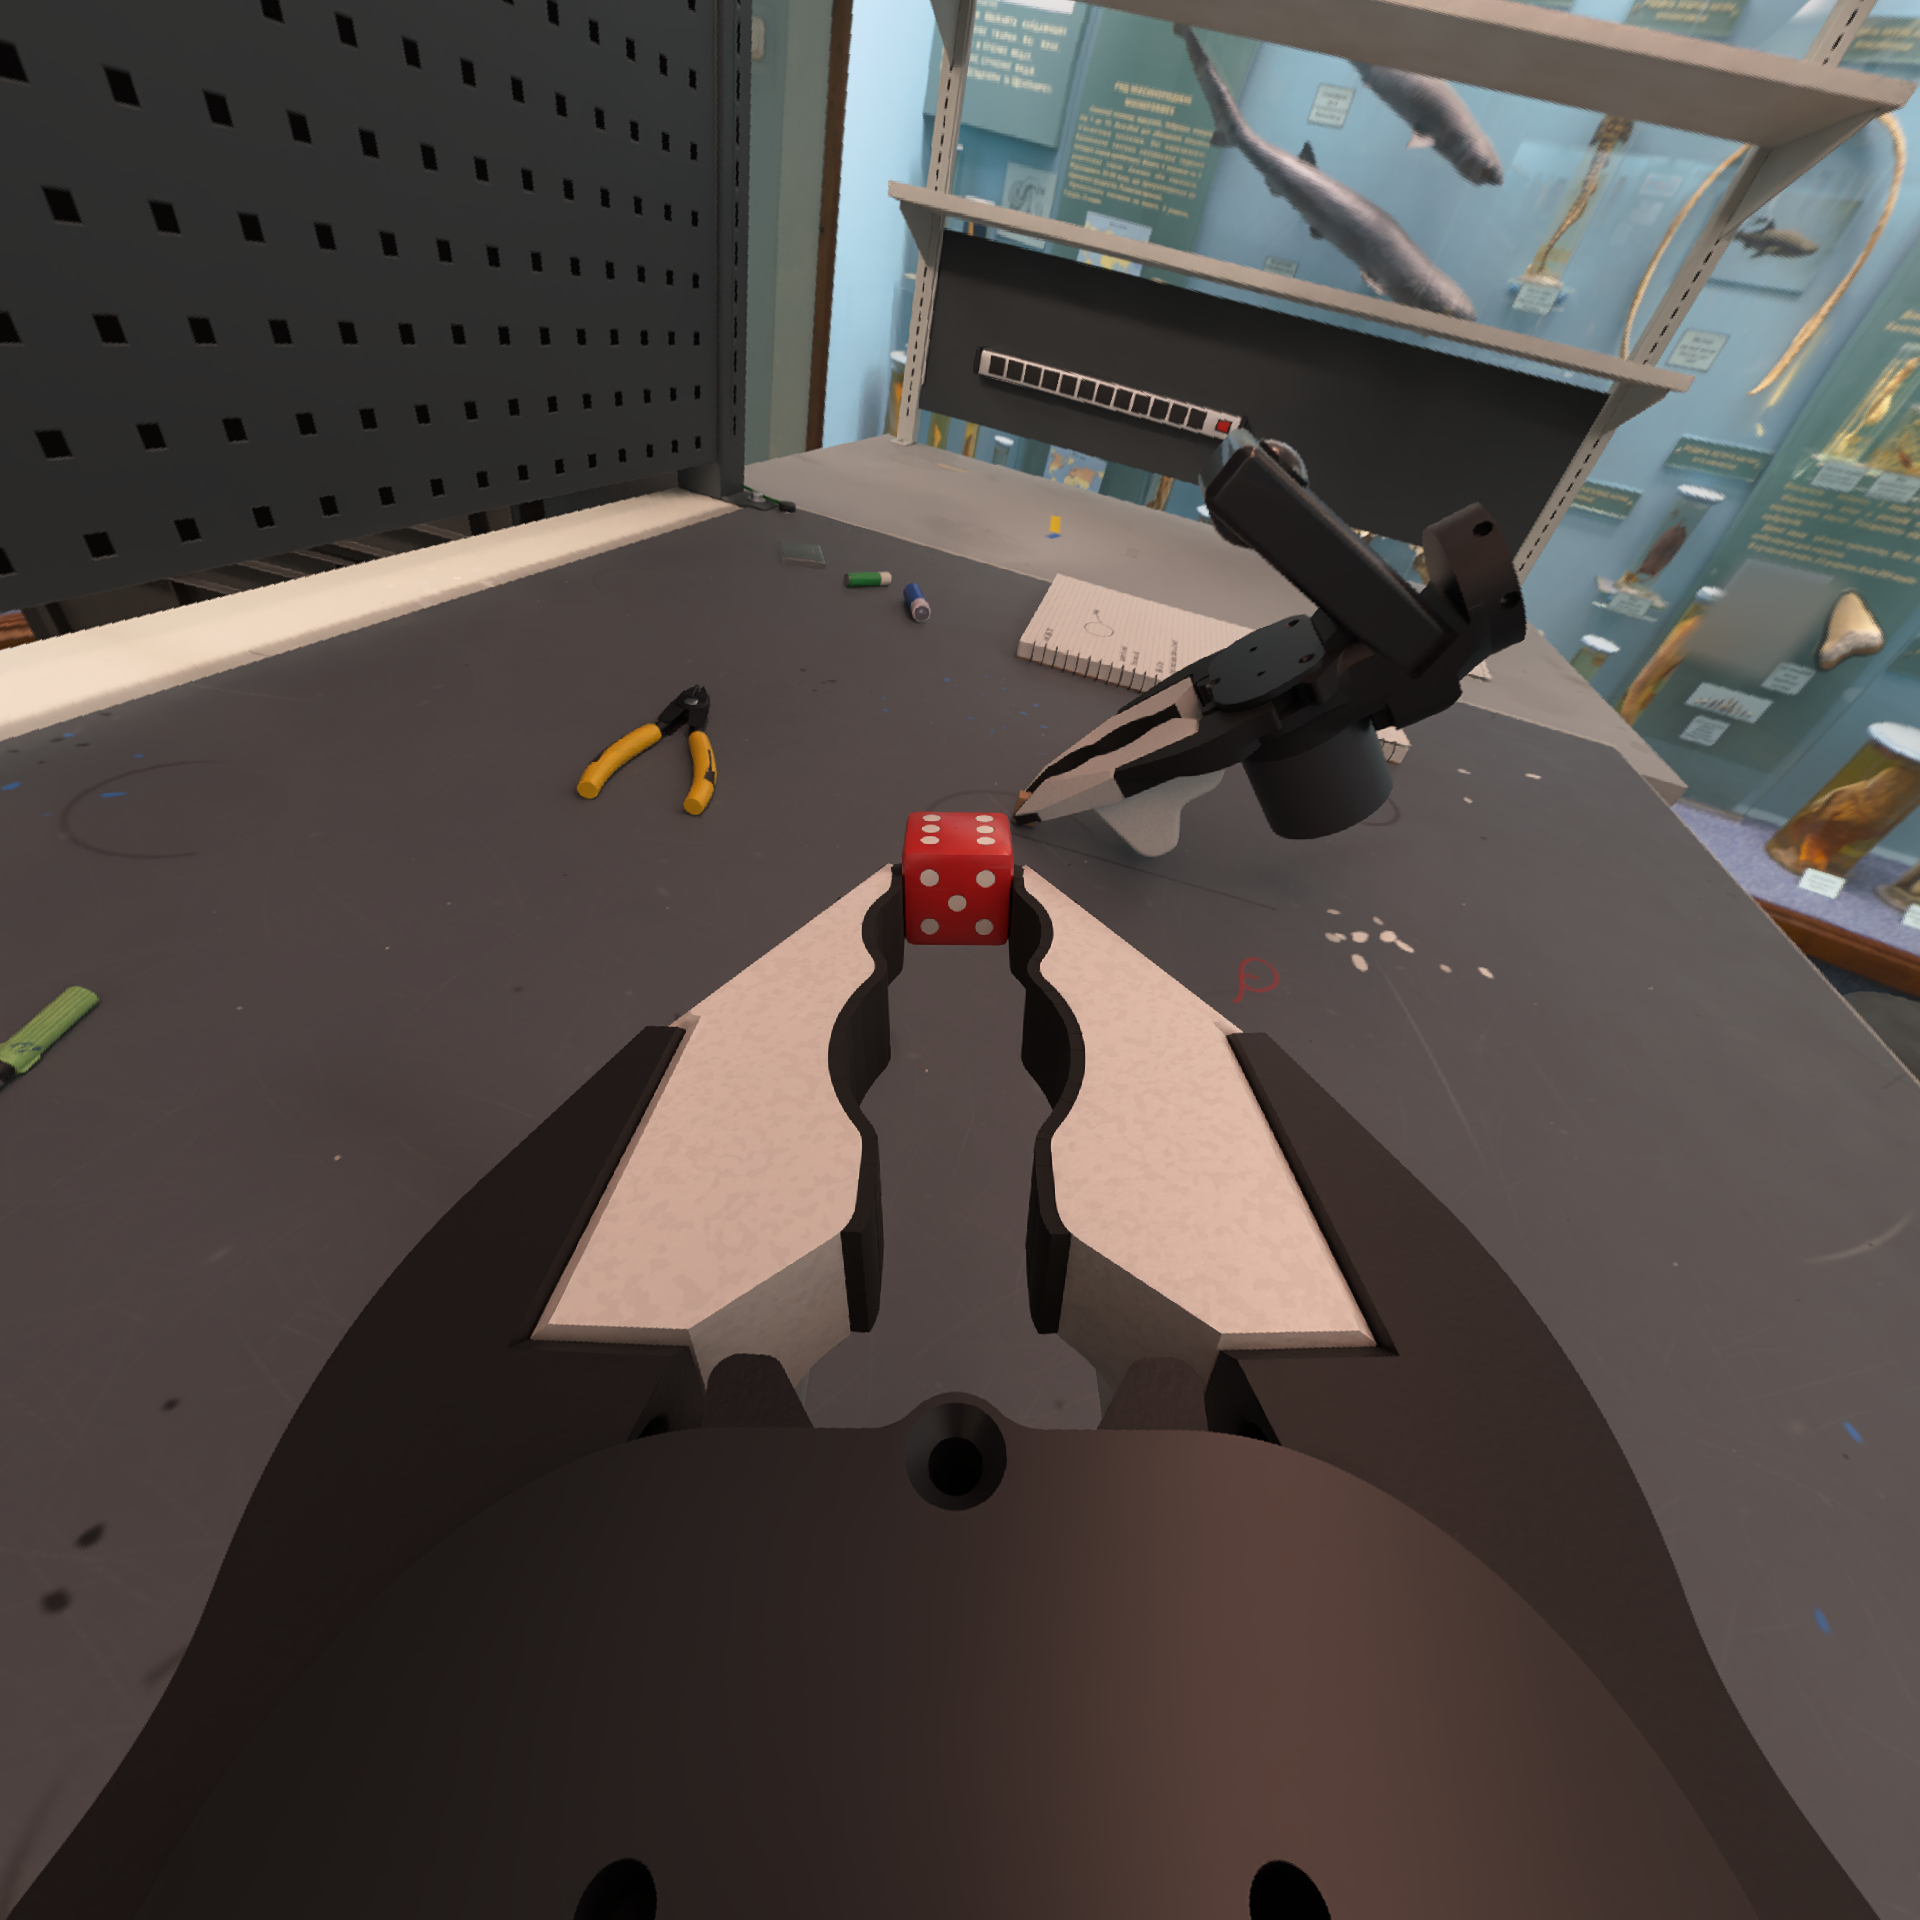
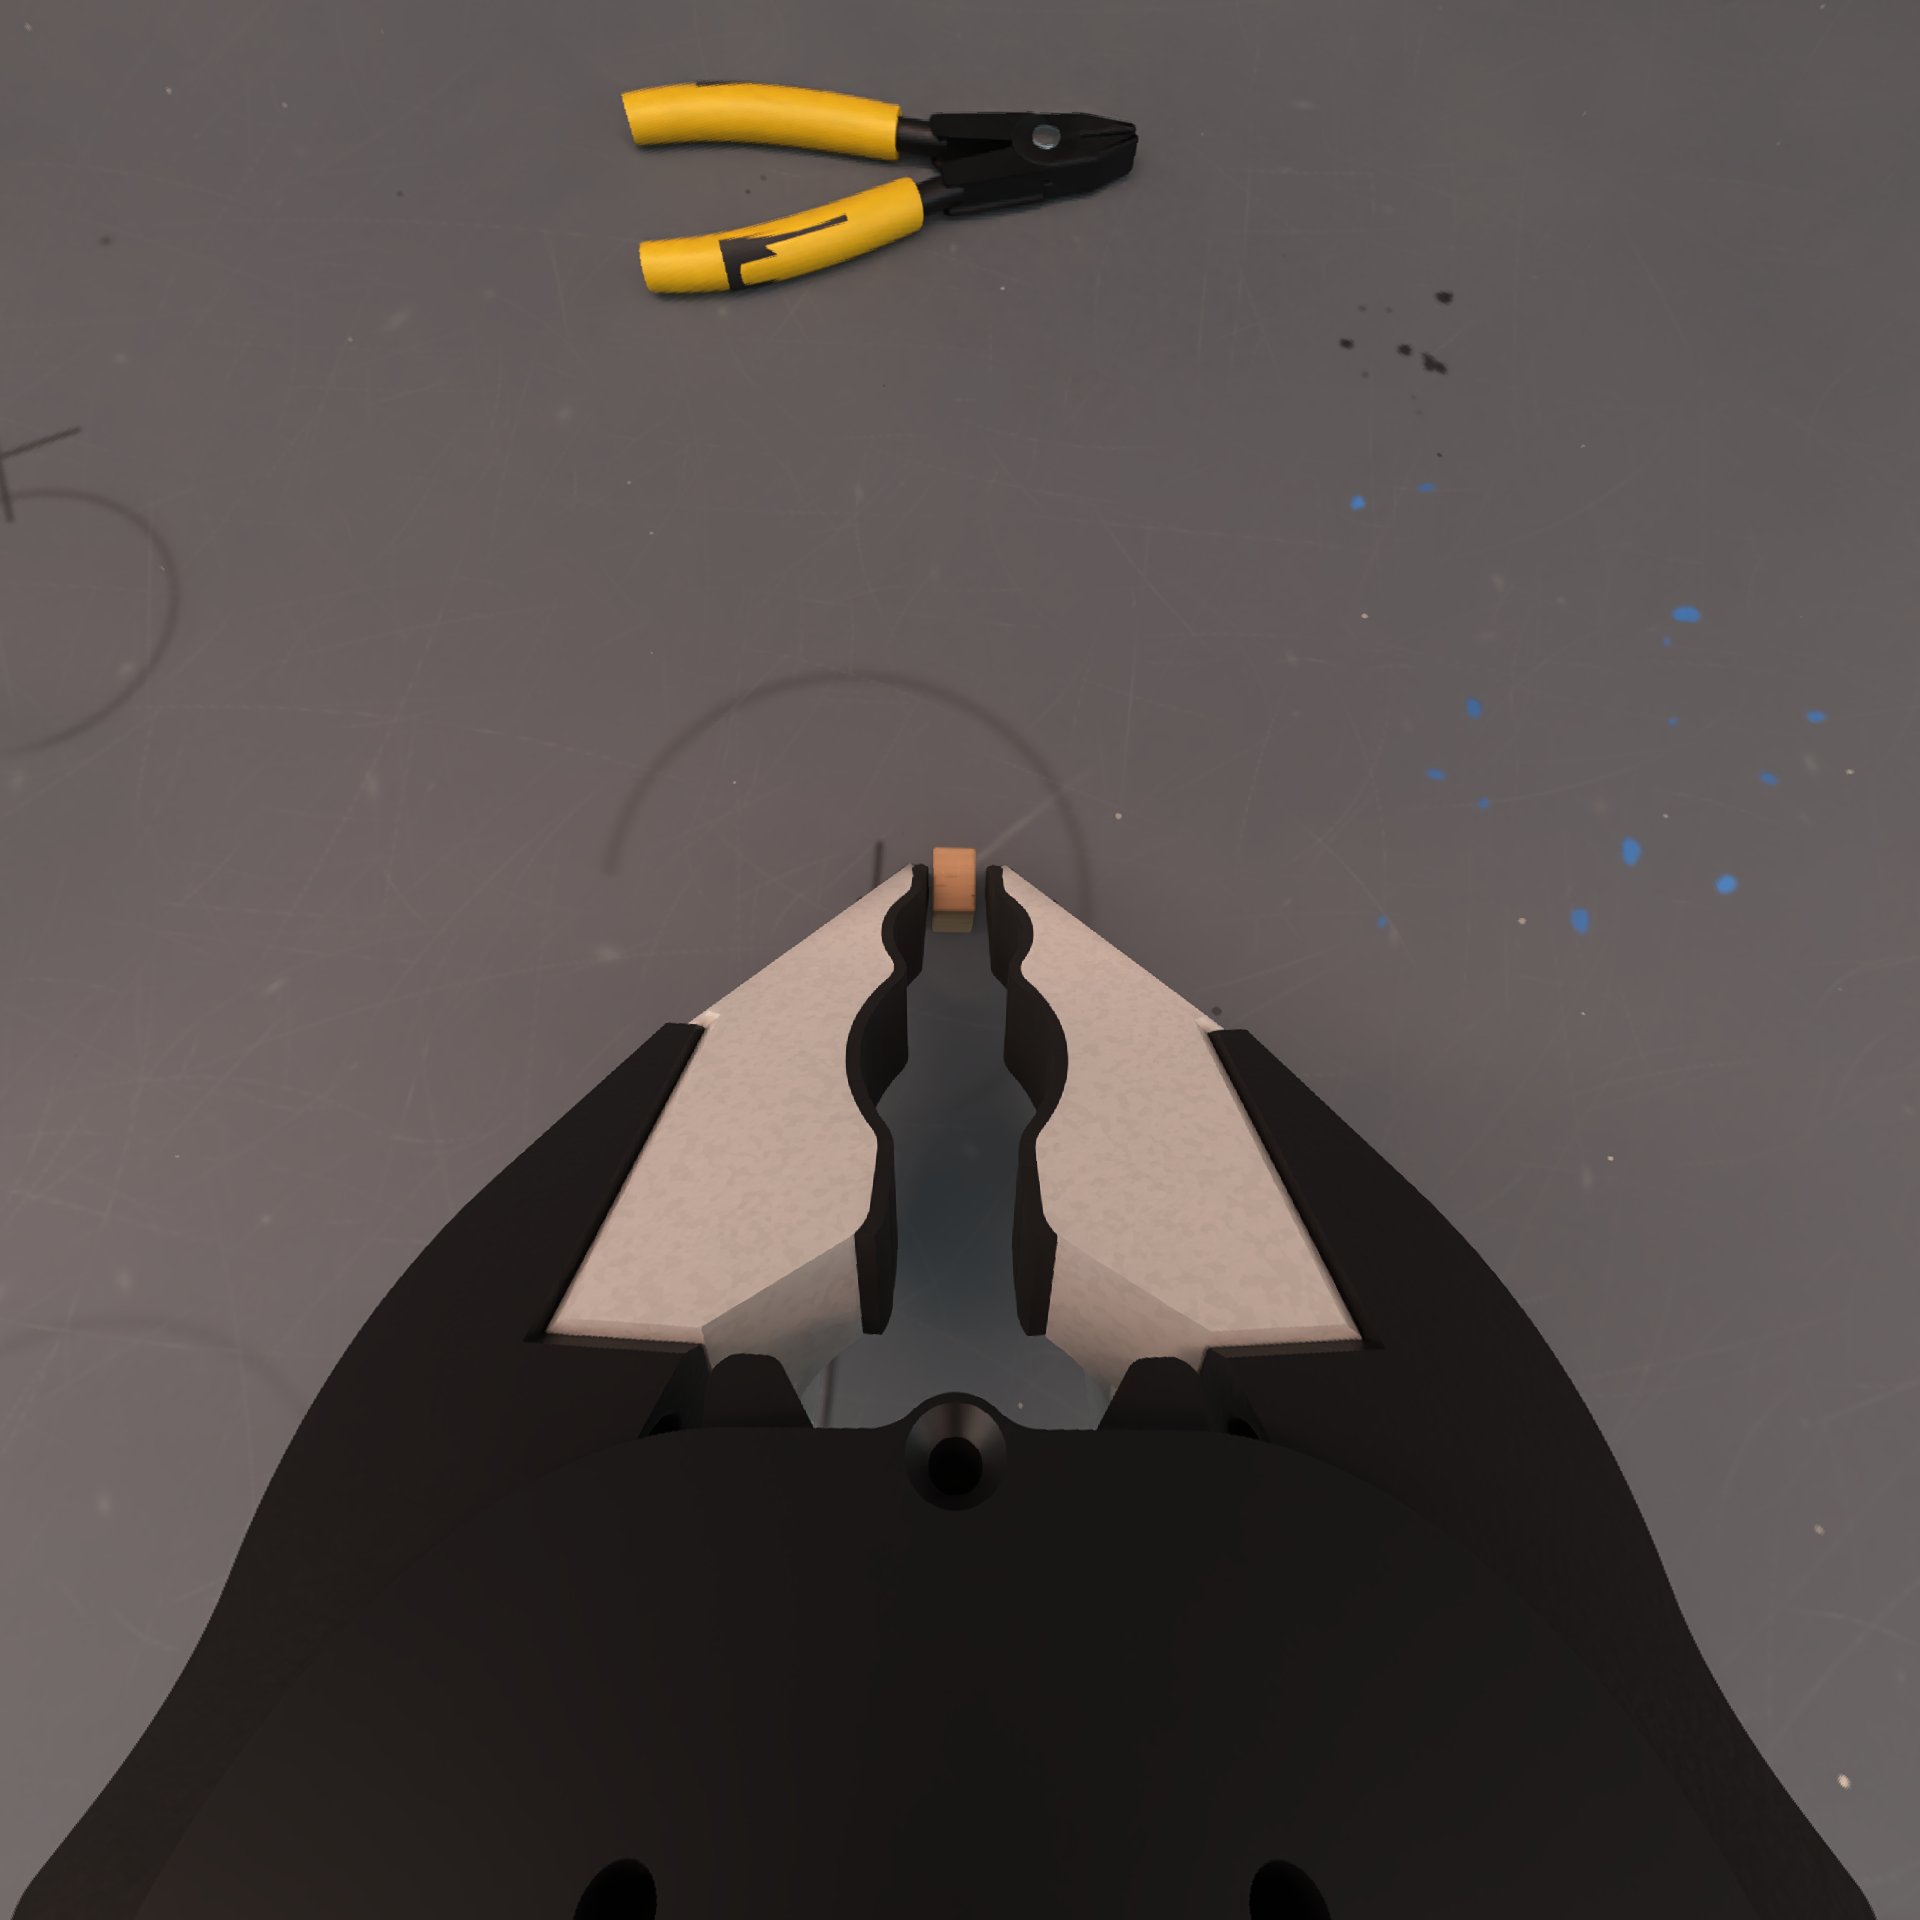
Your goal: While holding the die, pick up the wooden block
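My left gripper is shut on a red die with white dots and holds it at its fingertips, above the dark grey table. My right gripper is closed around a small tan wooden block at its very tips, down at the table surface. In the left wrist view the right gripper slants down with its tips on the table just behind and right of the die. Only a sliver of the block shows there.
Yellow-handled pliers lie to the left of the block. A spiral notebook, two small batteries and a green marker lie on the table. A pegboard wall and shelves stand behind.
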You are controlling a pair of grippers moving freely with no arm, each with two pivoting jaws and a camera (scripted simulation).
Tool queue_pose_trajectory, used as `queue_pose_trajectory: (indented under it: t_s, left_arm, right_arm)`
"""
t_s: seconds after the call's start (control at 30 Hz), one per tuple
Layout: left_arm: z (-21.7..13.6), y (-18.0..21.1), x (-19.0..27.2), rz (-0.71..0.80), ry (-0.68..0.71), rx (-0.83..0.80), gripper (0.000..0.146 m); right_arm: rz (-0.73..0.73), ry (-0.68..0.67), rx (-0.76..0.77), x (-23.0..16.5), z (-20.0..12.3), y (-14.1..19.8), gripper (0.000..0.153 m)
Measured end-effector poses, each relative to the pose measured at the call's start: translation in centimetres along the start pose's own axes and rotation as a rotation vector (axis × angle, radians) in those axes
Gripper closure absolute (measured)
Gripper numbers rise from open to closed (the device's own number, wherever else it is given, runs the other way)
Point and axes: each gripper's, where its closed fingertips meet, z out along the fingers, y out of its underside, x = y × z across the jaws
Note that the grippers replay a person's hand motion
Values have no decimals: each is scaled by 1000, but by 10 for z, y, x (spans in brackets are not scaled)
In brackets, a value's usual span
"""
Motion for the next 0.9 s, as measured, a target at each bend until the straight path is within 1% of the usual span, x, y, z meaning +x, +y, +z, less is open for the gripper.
queue_pose_trajectory:
  t_s: [0.1, 0.27, 0.33, 0.4, 0.47, 0.5, 0.6, 0.67, 0.73, 0.77, 0.9]
  left_arm:
    - [1, 5, -4, 6, -11, -16, 127]
    - [-1, 2, -6, -10, -17, 0, 127]
    - [-2, 0, -7, -5, -26, 7, 127]
    - [-3, -1, -8, -2, -32, 10, 127]
    - [-3, -2, -8, 0, -35, 13, 127]
    - [-4, -3, -9, 2, -38, 15, 127]
    - [-5, -4, -12, 21, -61, 13, 127]
    - [-6, -2, -16, 29, -76, 8, 127]
    - [-7, -1, -19, 29, -90, 5, 127]
    - [-7, 0, -20, 26, -90, 2, 127]
    - [-8, -3, -20, 21, -89, 13, 127]
  right_arm:
    - [10, -11, 1, -1, 1, -1, 145]
    - [-31, 21, 14, 2, -3, -3, 145]
    - [-36, 46, 61, 4, -13, -11, 145]
    - [-85, 38, 154, -5, -29, -28, 145]
    - [-214, -41, 248, -36, -47, -42, 145]
    - [-293, -112, 261, -58, -53, -43, 145]
    - [-507, -430, 212, -138, -70, -25, 145]
    - [-586, -573, 155, -178, -75, -7, 146]
    - [-640, -709, 90, -208, -80, 11, 146]
    - [-665, -742, 66, -218, -81, 18, 146]
    - [-741, -750, 7, -234, -75, 36, 146]
